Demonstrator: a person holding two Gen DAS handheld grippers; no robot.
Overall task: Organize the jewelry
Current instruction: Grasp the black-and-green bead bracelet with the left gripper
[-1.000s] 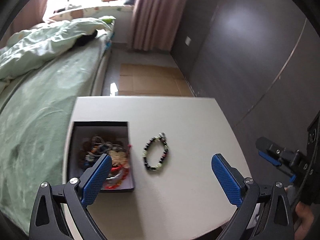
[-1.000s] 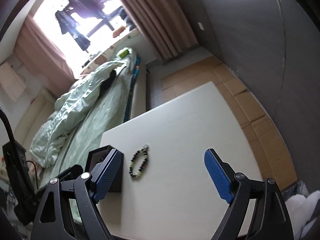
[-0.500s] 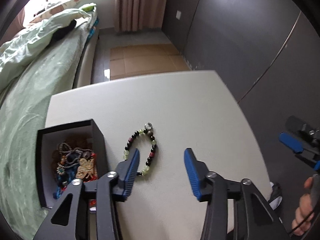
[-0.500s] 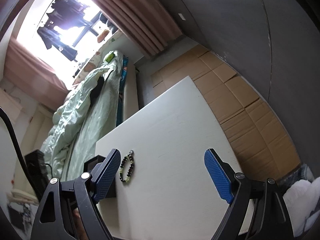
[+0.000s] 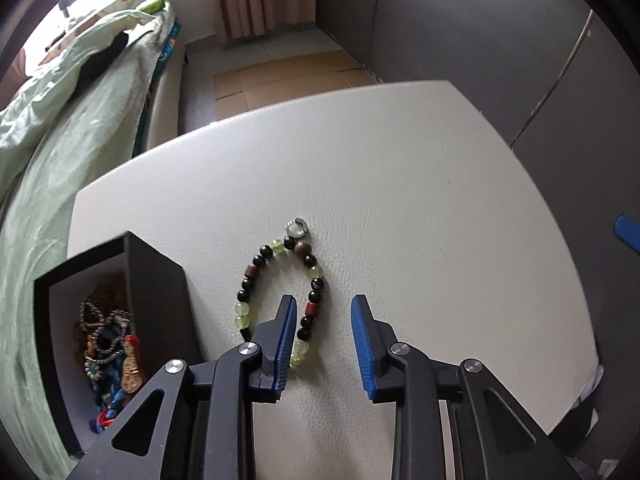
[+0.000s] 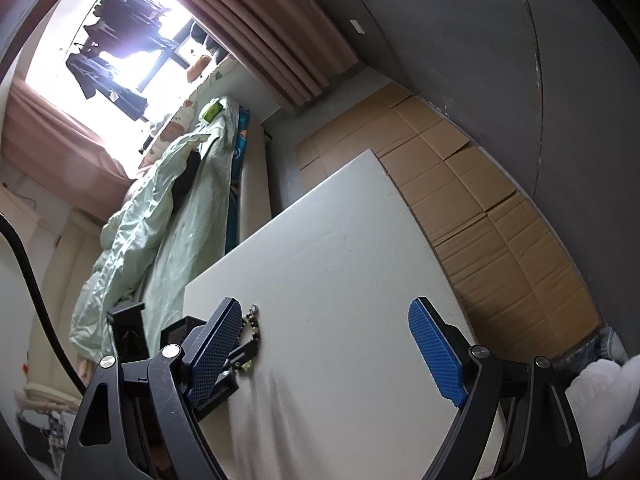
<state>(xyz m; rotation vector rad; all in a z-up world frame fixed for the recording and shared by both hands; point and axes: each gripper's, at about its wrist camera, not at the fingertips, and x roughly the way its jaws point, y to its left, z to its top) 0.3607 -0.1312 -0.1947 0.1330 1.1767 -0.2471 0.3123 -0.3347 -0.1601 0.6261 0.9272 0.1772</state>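
A bracelet (image 5: 280, 280) of black, green and dark red beads with a silver ring lies on the white table (image 5: 400, 200). My left gripper (image 5: 323, 308) points steeply down over its near end. The jaws are closing, and the bracelet's right strand lies between them beside the left pad (image 5: 286, 332); the right pad stands clear of the beads. A black box (image 5: 156, 292) with tangled jewelry (image 5: 112, 344) stands just left. My right gripper (image 6: 324, 316) hovers open over bare table, nothing between its fingers. In that view the bracelet (image 6: 254, 320) peeks out past the left finger.
A bed with a green duvet (image 5: 60, 128) runs along the table's left side. Flattened cardboard (image 6: 480, 208) covers the floor beyond the far edge. Dark cabinet fronts (image 5: 480, 40) stand to the right. The right gripper's blue pad (image 5: 626, 232) shows at the left wrist view's right edge.
The left gripper has come down and forward onto the bracelet, and its jaws have narrowed from wide apart to a small gap. The right gripper has shifted slightly and rolled, still wide.
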